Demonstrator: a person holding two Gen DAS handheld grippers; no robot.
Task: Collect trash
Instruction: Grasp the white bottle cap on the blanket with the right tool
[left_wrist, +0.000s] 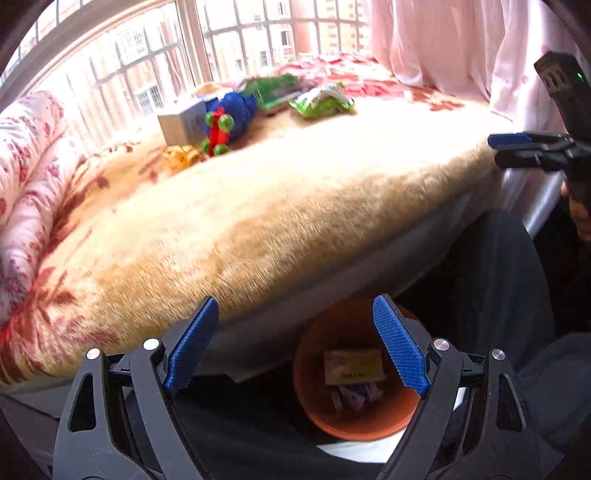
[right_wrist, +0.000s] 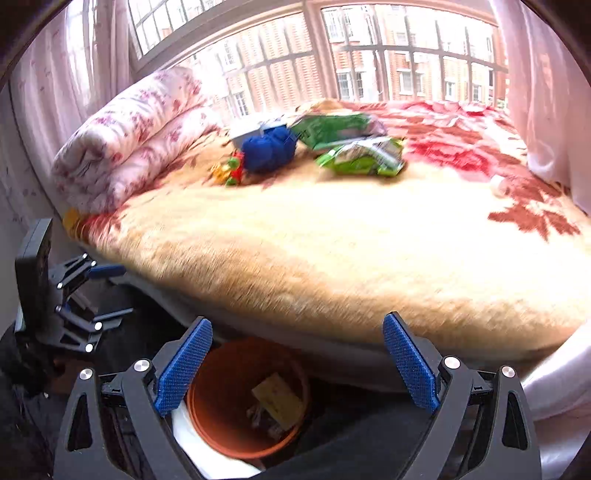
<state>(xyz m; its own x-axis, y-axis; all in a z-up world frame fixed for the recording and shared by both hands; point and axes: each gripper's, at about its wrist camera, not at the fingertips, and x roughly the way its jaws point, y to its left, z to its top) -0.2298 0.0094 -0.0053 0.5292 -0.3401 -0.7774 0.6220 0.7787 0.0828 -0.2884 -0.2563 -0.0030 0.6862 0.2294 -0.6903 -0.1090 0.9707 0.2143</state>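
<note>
Orange plastic sits low between your fingers in the left wrist view: the bin (left_wrist: 354, 373) stands on the floor below the edge of the bed (left_wrist: 295, 206), with a yellowish card (left_wrist: 352, 365) and some crumpled wrappers (left_wrist: 354, 395) lying in its bottom. Your left gripper (left_wrist: 295, 343) has its blue fingers (left_wrist: 190, 345) spread wide with nothing between them, and the bin shows just inside the right-hand one. Far ahead of the fingertips, near the window (left_wrist: 155, 62), a green snack bag (left_wrist: 321, 101) lies on the fuzzy tan blanket (left_wrist: 258, 192), with a second green packet (left_wrist: 275, 86) just behind it. To the left of those lie a blue bundle (left_wrist: 236, 109), a grey box (left_wrist: 183, 123), a red and green toy (left_wrist: 216, 133) and a yellow toy (left_wrist: 181, 157). Your right gripper (left_wrist: 513, 149) shows side-on at the right edge, over the bed's corner; from this angle you cannot judge its gap. In the right wrist view, your right gripper (right_wrist: 297, 363) also stands wide and holds nothing, and the bin (right_wrist: 243, 398) lies just inside the left-hand finger, with the card (right_wrist: 277, 402) in it. Ahead of the fingertips the snack bag (right_wrist: 364, 158) rests on the blanket (right_wrist: 332, 251), the other packet (right_wrist: 332, 129) beyond it and the blue bundle (right_wrist: 267, 149) to its left. A rolled floral quilt (right_wrist: 136, 133) lies farther left, and your left gripper (right_wrist: 107, 291) shows at the left edge, spread apart.
</note>
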